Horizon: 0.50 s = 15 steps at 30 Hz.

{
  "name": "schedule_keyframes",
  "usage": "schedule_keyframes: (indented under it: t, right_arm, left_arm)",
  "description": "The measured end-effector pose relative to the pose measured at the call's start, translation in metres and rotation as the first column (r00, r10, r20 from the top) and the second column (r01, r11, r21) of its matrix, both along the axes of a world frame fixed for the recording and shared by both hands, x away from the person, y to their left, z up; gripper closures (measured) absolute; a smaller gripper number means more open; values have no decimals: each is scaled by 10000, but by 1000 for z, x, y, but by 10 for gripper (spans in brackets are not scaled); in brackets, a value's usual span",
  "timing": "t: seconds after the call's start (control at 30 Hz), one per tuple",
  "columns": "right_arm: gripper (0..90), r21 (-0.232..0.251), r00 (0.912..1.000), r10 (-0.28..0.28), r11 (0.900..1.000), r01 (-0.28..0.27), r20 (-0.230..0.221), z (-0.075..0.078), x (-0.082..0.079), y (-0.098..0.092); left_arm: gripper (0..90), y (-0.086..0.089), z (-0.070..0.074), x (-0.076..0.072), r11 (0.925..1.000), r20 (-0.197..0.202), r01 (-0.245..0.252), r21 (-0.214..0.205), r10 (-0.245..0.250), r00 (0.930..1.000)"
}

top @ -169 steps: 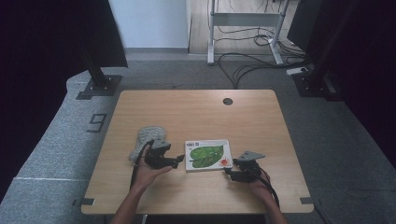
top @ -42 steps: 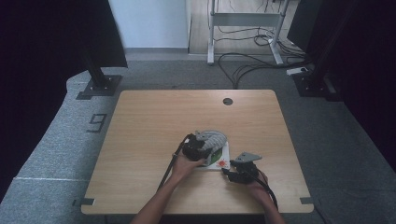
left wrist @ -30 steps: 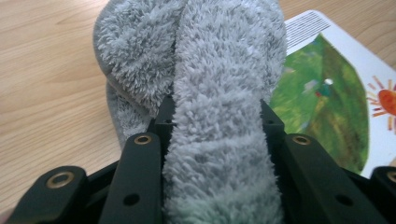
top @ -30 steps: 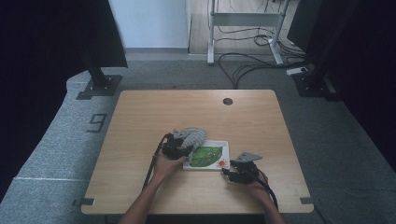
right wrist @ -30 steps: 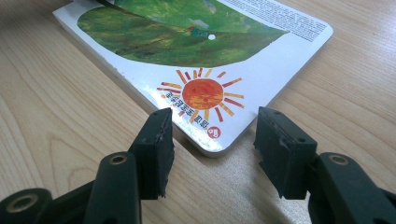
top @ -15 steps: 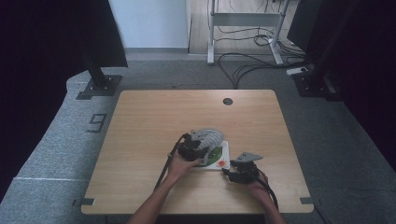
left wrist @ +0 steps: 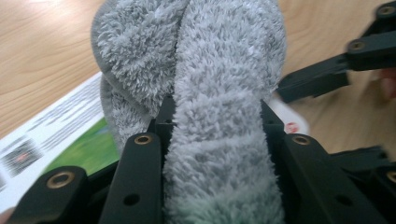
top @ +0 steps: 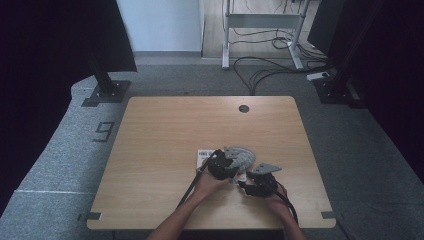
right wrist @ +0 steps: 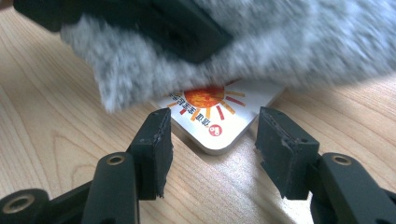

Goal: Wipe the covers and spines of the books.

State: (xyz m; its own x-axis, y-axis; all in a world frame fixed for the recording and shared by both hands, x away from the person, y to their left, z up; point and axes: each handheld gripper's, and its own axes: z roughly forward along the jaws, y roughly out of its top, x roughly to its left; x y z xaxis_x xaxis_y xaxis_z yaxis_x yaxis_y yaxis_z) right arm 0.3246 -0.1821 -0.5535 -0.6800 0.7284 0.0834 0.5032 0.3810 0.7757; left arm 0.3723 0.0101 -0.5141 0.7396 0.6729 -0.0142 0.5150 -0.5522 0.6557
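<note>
Spanning most of the high view, the rectangular light wooden table carries everything near its near edge, right of centre. On it lies the flat white board book with a green leaf cover and an orange sun, its long axis running left to right across the table in the high view, one rounded corner pointing toward the right gripper. Only the book's left end shows bare in the high view. Draped over the rest of it is the fluffy grey microfibre cloth, bunched into thick folds that run away from the left gripper's camera, toward the right and far side of the table.

Clamped tight on that cloth, the left gripper has both black jaws pressed against the plush fold between them, and the cloth rests on the book. Just right of it, the right gripper sits low over the wood with its jaws standing partly apart, straddling the book's corner; the pads are clear of the board on both sides, touching neither it nor the cloth.
</note>
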Motion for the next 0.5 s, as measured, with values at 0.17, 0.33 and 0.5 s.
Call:
schedule_keyframes:
  t: [0.17, 0.33, 0.5]
  right_arm:
    - [446, 51, 10000, 11, 10000, -11, -39, 0, 0, 0]
    - [440, 82, 10000, -4, 10000, 5, -62, 0, 1, -1]
    - [436, 67, 10000, -8, 10000, 9, -36, 0, 1, -1]
  left_arm:
    - [634, 30, 2, 8, 9983, -69, -576, -97, 575, 9983]
    - [633, 63, 2, 12, 9912, -87, -1261, -391, 1259, 9920]
    - [630, 89, 3, 15, 9841, -153, -1708, -483, 1702, 9853]
